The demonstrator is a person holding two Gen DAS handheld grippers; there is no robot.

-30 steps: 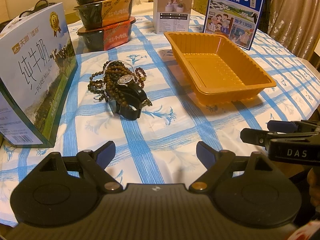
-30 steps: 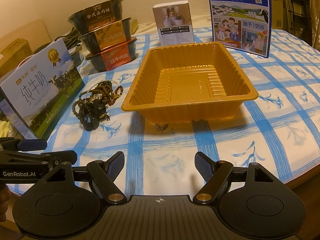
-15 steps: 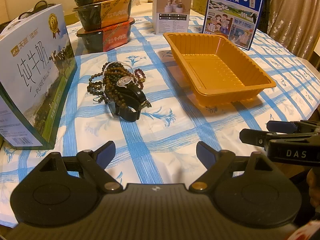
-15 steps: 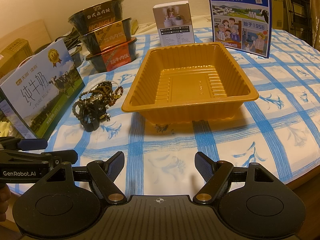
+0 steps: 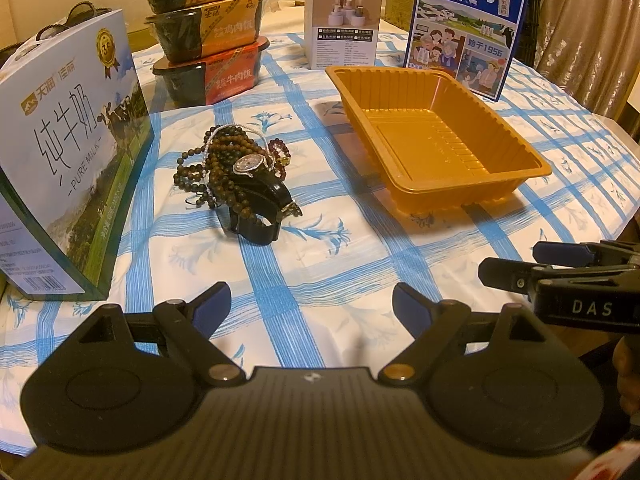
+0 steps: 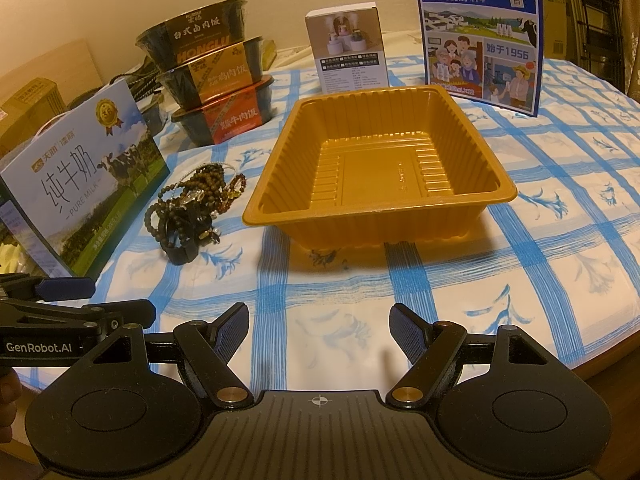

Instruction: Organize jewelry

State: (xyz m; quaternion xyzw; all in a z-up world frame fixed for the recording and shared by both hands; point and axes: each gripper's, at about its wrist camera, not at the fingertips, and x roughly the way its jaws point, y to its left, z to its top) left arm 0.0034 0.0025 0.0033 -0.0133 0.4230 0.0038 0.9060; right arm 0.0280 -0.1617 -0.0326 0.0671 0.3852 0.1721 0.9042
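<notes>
A heap of jewelry lies on the blue-checked tablecloth: brown bead strands [image 5: 218, 160] [image 6: 204, 184], a small red bead bracelet [image 5: 279, 147] and a black-strapped watch [image 5: 260, 196] [image 6: 182, 236]. To its right stands an empty orange plastic tray [image 5: 516, 182] [image 6: 372, 212]. My left gripper [image 5: 311, 304] hovers open near the table's front edge, well short of the heap. My right gripper [image 6: 319, 330] is open too, in front of the tray, and shows from the side in the left wrist view [image 5: 516, 264]. Neither holds anything.
A milk carton box [image 5: 68, 152] [image 6: 80, 176] stands left of the heap. Behind are stacked black meal bowls [image 5: 208, 36] [image 6: 216, 80], a small white box [image 5: 344, 24] [image 6: 348, 52] and a blue milk box [image 5: 464, 28] [image 6: 480, 36]. Bare cloth lies between grippers and jewelry.
The left wrist view has shifted slightly, with the heap and tray sitting a touch lower and left. Both grippers stay open; nothing on the table has moved.
</notes>
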